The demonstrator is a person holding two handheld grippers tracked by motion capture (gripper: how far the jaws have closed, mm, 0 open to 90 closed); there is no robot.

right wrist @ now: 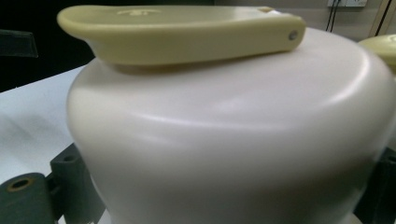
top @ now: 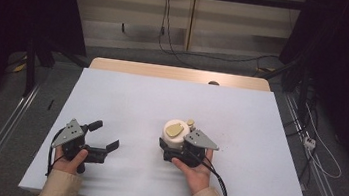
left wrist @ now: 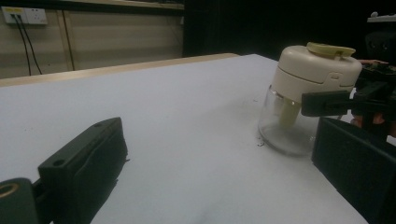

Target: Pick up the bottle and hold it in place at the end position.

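While the jar [top: 176, 137] stands upright right of mid-table, it is straddled by the right gripper [top: 176, 151], jaws apart at its sides; whether it is clamped cannot be told. The left gripper [top: 105, 137] is held apart, empty, well left. A firm clamp is called for next.

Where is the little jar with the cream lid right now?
In the high view the jar stands on the white table, right of centre near the front edge, between the jaws of the right gripper.
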